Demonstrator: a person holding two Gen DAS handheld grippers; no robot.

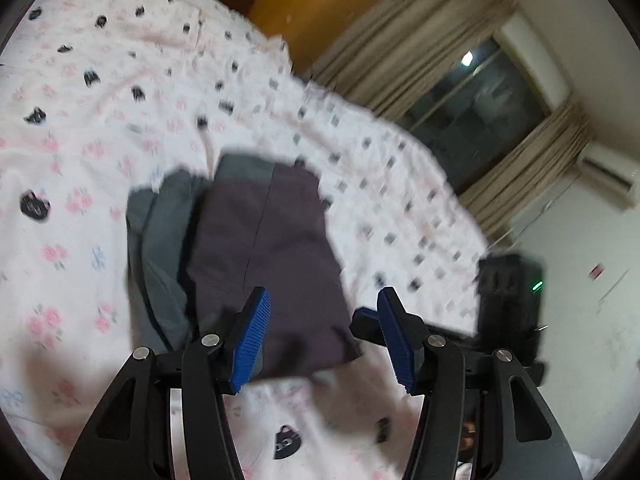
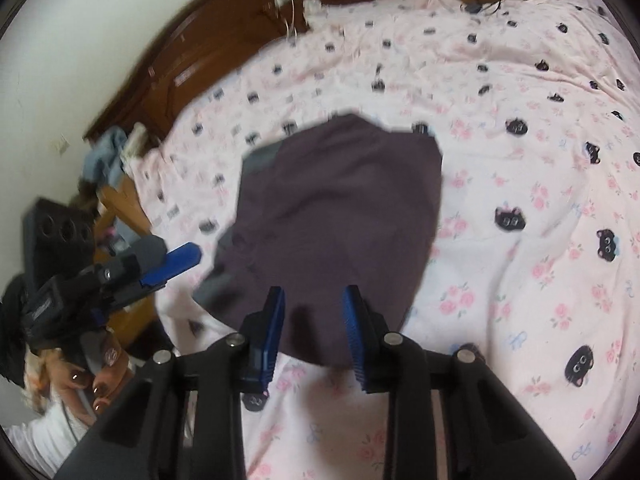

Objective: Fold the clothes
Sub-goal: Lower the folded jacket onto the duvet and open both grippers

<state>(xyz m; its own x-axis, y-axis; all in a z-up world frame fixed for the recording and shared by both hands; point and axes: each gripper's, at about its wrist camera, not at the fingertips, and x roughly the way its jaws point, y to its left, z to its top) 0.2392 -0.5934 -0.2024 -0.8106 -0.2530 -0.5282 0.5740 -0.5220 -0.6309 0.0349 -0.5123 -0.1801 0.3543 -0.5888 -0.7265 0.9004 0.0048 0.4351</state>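
Observation:
A folded dark purple garment (image 1: pixel 264 264) with grey parts (image 1: pixel 160 240) lies on a pink bedsheet. It also shows in the right wrist view (image 2: pixel 336 220). My left gripper (image 1: pixel 320 320) is open and empty, just above the garment's near edge. My right gripper (image 2: pixel 314 320) is open and empty, over the near edge of the garment. The left gripper also shows at the left of the right wrist view (image 2: pixel 168 264), beside the garment.
The bedsheet (image 2: pixel 540 200) has cat faces and pink flowers. A dark wooden headboard (image 2: pixel 224 40) stands at the back. A window with beige curtains (image 1: pixel 420 48) and an air conditioner (image 1: pixel 608 176) are to the right. Blue-grey clothes (image 2: pixel 106 156) hang by the bed's left corner.

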